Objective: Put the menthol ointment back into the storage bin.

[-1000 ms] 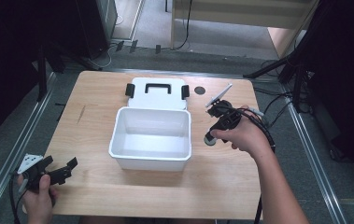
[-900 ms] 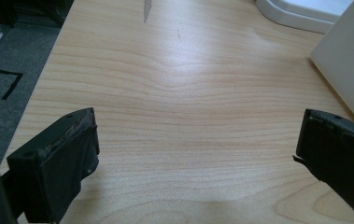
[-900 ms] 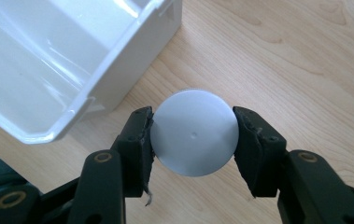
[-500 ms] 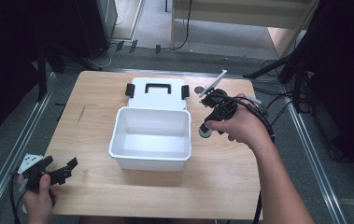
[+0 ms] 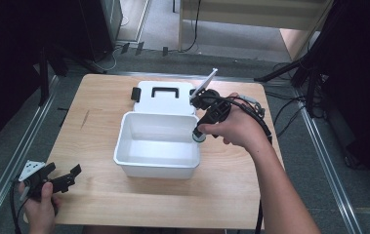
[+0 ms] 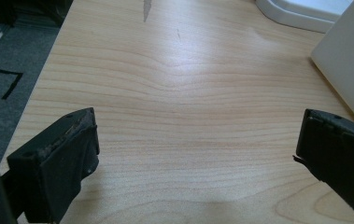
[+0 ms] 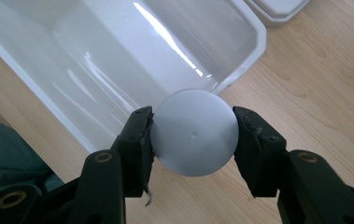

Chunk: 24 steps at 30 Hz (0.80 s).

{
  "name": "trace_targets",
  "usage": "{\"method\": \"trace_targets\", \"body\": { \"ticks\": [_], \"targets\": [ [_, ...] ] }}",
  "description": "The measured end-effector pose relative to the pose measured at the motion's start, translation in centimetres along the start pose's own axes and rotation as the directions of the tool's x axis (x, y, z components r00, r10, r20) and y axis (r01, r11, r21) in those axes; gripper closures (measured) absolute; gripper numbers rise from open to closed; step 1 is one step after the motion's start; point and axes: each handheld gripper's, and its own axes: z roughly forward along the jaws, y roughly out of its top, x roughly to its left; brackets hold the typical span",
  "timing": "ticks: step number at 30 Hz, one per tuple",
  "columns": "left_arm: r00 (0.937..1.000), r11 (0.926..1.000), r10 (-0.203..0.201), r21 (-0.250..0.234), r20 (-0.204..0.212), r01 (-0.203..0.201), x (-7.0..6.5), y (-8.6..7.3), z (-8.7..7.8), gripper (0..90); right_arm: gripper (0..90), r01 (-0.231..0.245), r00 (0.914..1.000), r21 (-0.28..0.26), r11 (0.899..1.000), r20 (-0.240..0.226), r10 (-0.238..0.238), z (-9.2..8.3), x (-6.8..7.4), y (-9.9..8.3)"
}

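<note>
Your right tongs (image 7: 193, 135) grip a round, flat, pale grey disc (image 7: 194, 133), smooth and matte with a tiny dimple near its middle. The two black jaws press on its opposite edges, so the tongs are closed as far as the disc's width allows. In the high view your right tongs (image 5: 199, 134) hold the disc (image 5: 198, 137) at the right rim of the tub (image 5: 124, 146), just over its corner.

The tub (image 7: 240, 60) is white, glossy plastic, rectangular with rounded corners and sloping walls; light streaks shine on its inner wall. It sits open near the middle of the table (image 5: 99, 97), a light wood top with wavy grain. Behind the tub, touching or just beside it, lies a white lid (image 5: 165, 100) with a black handle (image 5: 163, 91) on top and a black latch (image 5: 135, 94) at its left side. The lid's stepped corner (image 7: 277, 11) shows at the top of the right gripper view.

Your left tongs (image 5: 63, 176) rest low at the table's near left corner, well apart from the tub. Their jaws stand wide apart with nothing between them; in the left gripper view the left tongs (image 6: 195, 140) frame bare wood, and the jaw pads look worn and rough at the edges. The tub's flat white side (image 6: 347, 60) stands at the right of that view, and the lid's rounded edge (image 6: 296, 16) at the top.
</note>
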Motion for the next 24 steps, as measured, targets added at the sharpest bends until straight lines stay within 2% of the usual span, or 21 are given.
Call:
{"method": "trace_targets", "body": {
  "ticks": [15,24],
  "targets": [
    [1.0000,1.0000,0.001,0.000,0.001,-0.001,0.0,0.0,0.0,0.1,51.4,0.073,0.9971,0.011,0.997,-0.020,-0.073,1.4,1.7,1.7],
    [1.0000,1.0000,0.001,0.000,0.002,-0.001,0.0,0.0,0.0,0.1,51.4,0.108,0.9939,0.042,0.993,-0.029,-0.107,3.7,1.9,1.7]
  ]
}}
